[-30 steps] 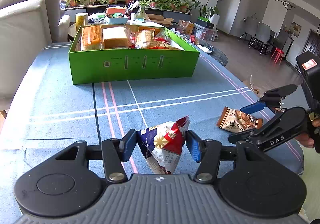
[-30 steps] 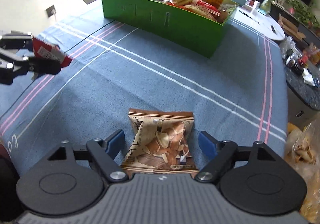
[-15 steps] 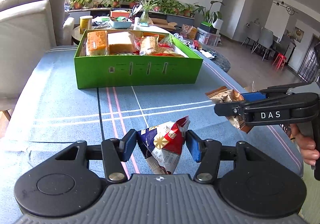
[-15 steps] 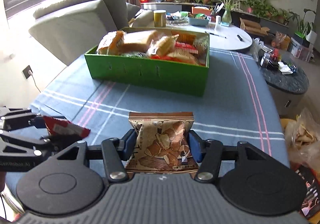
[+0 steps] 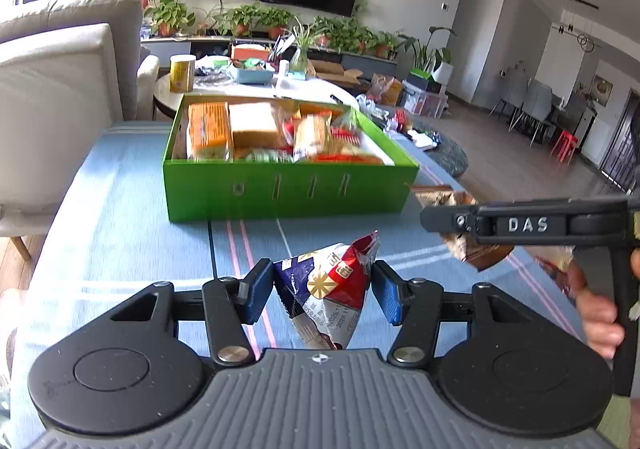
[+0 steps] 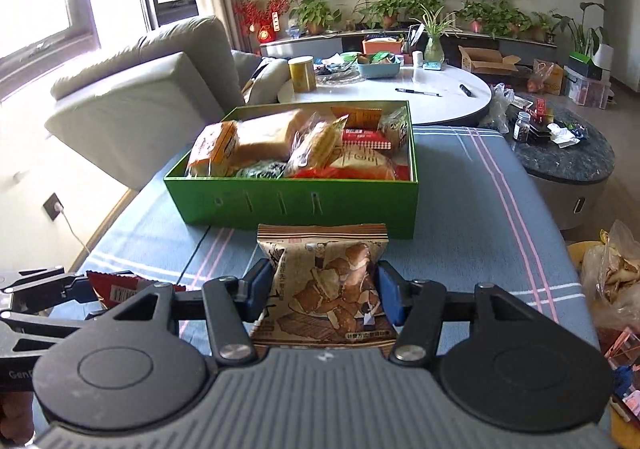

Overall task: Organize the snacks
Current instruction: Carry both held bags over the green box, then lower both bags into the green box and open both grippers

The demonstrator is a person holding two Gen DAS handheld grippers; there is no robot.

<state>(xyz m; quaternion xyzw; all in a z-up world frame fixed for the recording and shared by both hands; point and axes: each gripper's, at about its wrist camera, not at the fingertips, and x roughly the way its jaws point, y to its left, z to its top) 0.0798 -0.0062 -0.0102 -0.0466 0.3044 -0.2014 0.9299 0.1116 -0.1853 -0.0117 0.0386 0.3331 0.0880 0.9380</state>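
Right wrist view, brown mushroom-print snack packet (image 6: 328,285) – crinkled, upright.

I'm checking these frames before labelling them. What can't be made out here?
- Brown snack packet: bottom edge hidden behind the right gripper body, right wrist view.
- Red-and-blue snack packet: small print unreadable, left wrist view.
- Green box: contents motion-blurred, left wrist view; lower layers covered by upper packets.
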